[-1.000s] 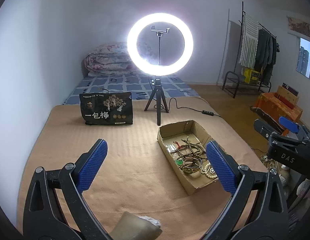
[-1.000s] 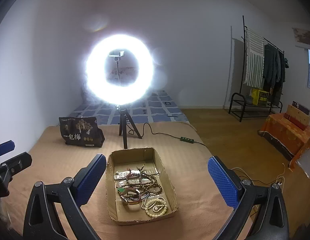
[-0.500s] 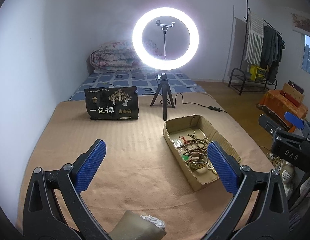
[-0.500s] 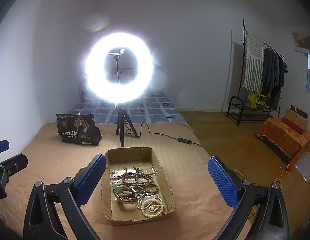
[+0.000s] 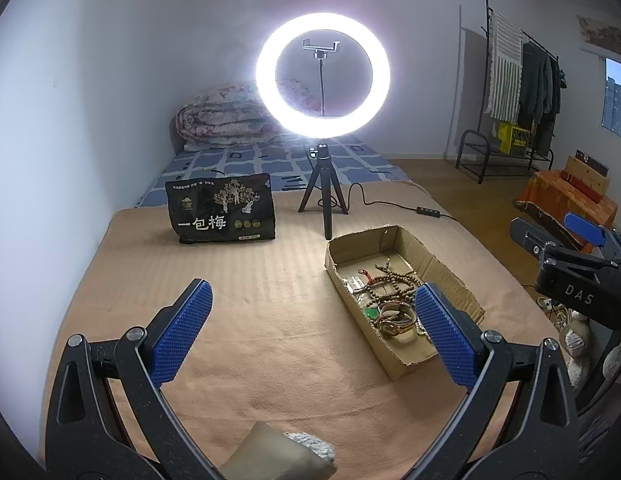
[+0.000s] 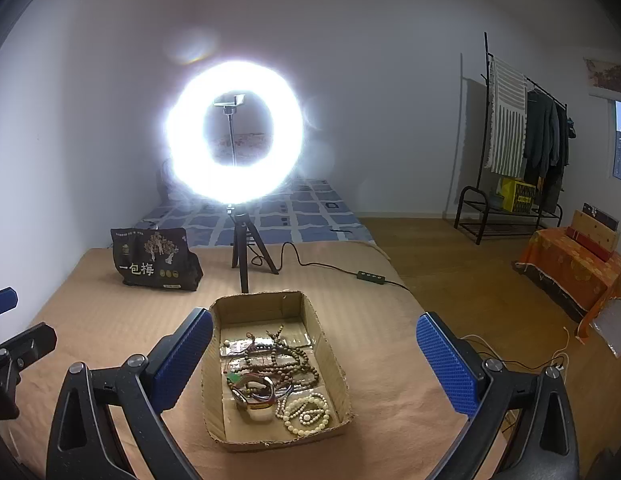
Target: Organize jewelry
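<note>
Since a second ago the left view has shifted: the shallow open cardboard box is now seen more to the right and further up the frame, and the lit white ring light on its black tripod sits more central. In the right view the box has drifted slightly left.

The box lies on the tan blanket-covered surface, just in front of the tripod. Bare blanket is seen left of the box; its right side lies near the blanket's edge, wooden floor beyond. A black snack bag with white lettering stands left of the tripod, well apart from the box.

The left gripper is spread wide, nothing held, nothing touched. The right gripper is likewise wide apart and empty, the box framed between its blue-padded fingers.

Jewelry is all inside the box: brown wooden bead strands, a gold-toned bangle, a cream bead bracelet. The cream bracelet is shown fully only by the right view; in the left view it is mostly hidden behind a finger pad. The right gripper's side is shown only by the left view.
</note>
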{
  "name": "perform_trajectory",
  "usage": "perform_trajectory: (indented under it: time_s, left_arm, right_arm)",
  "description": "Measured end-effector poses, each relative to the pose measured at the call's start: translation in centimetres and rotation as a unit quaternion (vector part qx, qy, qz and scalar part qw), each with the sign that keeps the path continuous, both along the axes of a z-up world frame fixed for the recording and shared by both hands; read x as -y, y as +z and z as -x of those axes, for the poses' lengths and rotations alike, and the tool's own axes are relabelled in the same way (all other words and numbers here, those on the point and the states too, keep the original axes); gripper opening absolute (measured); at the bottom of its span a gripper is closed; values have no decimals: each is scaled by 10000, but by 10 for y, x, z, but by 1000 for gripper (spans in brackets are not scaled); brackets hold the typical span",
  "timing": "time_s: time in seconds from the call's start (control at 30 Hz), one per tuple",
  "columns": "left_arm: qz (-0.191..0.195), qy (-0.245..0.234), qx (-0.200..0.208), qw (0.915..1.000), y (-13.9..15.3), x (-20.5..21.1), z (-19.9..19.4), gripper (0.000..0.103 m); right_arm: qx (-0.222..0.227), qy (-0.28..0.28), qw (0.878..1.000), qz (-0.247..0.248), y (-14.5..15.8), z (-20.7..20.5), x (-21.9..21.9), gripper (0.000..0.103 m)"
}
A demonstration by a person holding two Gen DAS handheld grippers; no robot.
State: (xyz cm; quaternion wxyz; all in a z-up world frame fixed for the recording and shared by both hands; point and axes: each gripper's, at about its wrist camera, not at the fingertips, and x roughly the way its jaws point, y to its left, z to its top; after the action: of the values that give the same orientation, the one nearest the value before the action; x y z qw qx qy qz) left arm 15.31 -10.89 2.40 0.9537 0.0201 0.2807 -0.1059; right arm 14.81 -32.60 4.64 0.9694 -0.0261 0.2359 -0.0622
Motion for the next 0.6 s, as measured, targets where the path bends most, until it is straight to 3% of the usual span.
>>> perform_trajectory:
  time_s: [0.6]
  left_arm:
    - [-13, -23, 43, 10000, 2, 3, 1, 103]
  right_arm:
    - [-26, 98, 9999, 43, -2, -3, -8, 103]
